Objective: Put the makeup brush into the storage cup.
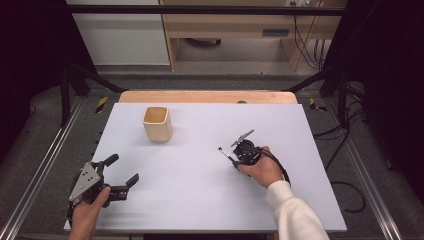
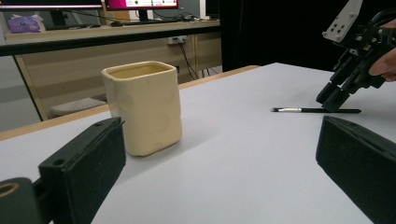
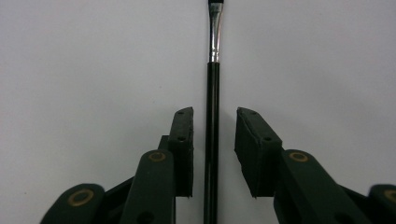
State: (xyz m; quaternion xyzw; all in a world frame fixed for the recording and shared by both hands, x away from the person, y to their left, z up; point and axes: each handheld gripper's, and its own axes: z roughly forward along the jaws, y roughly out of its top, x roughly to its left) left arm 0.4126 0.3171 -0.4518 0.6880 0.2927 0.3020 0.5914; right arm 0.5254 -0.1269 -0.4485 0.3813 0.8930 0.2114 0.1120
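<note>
- Black jaws of the right gripper [image 3: 212,154] stand on either side of a thin black-handled brush [image 3: 213,116], narrowly parted, with a sliver of table showing on both sides of the handle; they are not yet closed on it.
- Straddling the handle this way lines the pads up for a pinch across its width, likely the next move.
- From the high view, the right hand [image 1: 262,167] tips its gripper down onto the white table [image 1: 200,200], and the brush lies flat with its silver ferrule and bristle tip pointing away toward the left.
- 1 cream ceramic cup [image 1: 157,123] stands upright near the far edge, well apart from the brush, probably where the brush is meant to go.
- Off at the near left corner, the left gripper [image 1: 124,172] rests with its 2 jaws spread wide and empty, aimed toward the cup, apparently waiting.
</note>
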